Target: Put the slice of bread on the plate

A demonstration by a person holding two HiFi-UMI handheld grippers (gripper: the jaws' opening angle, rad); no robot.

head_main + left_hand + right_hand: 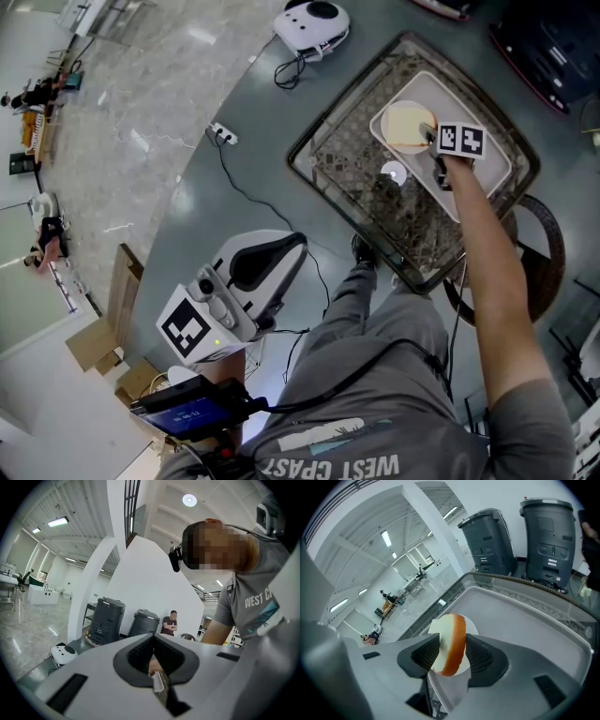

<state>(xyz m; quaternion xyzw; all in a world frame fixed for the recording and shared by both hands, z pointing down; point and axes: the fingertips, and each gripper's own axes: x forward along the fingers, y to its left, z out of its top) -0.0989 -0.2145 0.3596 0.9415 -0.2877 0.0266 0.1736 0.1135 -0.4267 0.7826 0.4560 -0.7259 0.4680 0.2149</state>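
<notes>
Dark pads of our left gripper (153, 638), close to our body, meet at the tips and hold nothing. Farther out, our right gripper (451, 657) has its jaws wide apart around the slice of bread (451, 641). The slice stands tilted on edge over the round white plate (474, 628) in the white tray (487, 161).

I count one round slice of bread (451, 644) with orange-brown crust, one round white plate (473, 626) and one rectangular white tray (525, 634). There are two tall dark grey plastic bins (490, 541) (548, 531), and two white grippers: the left gripper (153, 641) and the right gripper (453, 640).
</notes>
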